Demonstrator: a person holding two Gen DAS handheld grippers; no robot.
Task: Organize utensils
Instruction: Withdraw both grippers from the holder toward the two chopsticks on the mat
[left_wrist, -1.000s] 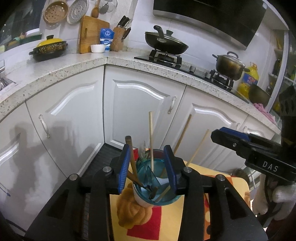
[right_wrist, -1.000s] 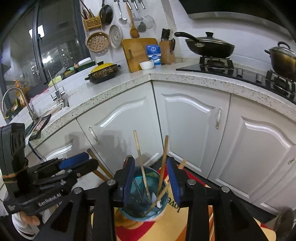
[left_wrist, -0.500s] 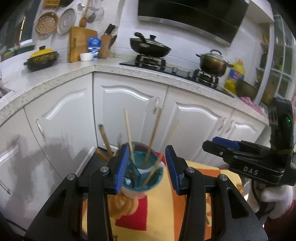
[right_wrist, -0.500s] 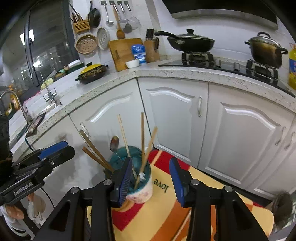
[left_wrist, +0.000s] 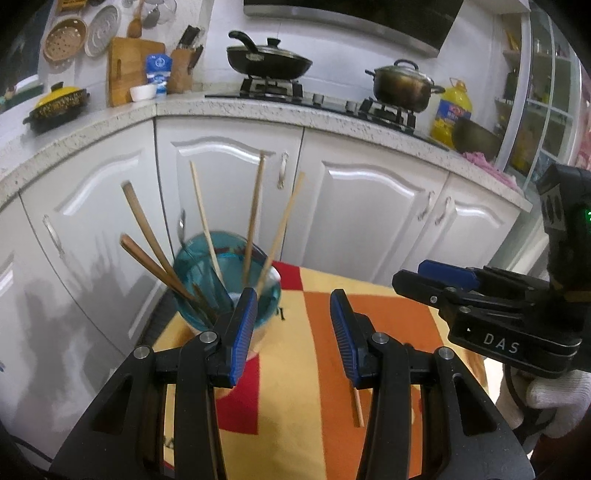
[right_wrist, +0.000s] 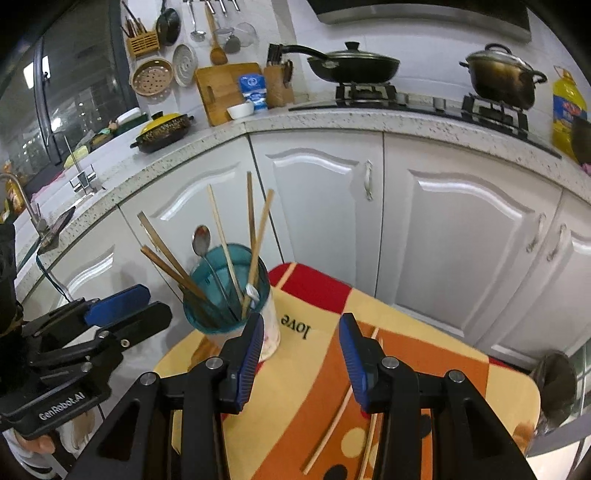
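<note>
A cup (left_wrist: 225, 295) with a clear teal top stands at the left corner of the cloth-covered table (left_wrist: 306, 369). Several wooden chopsticks (right_wrist: 255, 236) and a metal spoon (right_wrist: 202, 240) stick up out of the cup (right_wrist: 229, 295). My left gripper (left_wrist: 293, 332) is open and empty, just right of the cup. My right gripper (right_wrist: 301, 354) is also open and empty, over the cloth. Two loose chopsticks (right_wrist: 332, 432) lie on the cloth under its right finger; one loose chopstick (left_wrist: 355, 404) shows in the left wrist view. Each view catches the other gripper: the right gripper (left_wrist: 410, 282), the left gripper (right_wrist: 157, 304).
White cabinet doors (right_wrist: 461, 236) stand close behind the table. The counter (left_wrist: 258, 107) carries a stove with a black pan (left_wrist: 267, 61) and a steel pot (left_wrist: 400, 86), an oil bottle (left_wrist: 450, 110) and a yellow-lidded pot (right_wrist: 164, 127). A gloved hand (left_wrist: 550, 398) holds the right gripper.
Both grippers have swung to the right, off the cup. The cup was framed between each pair of jaws; now it sits left of them, and loose chopsticks on the cloth have come into view.
</note>
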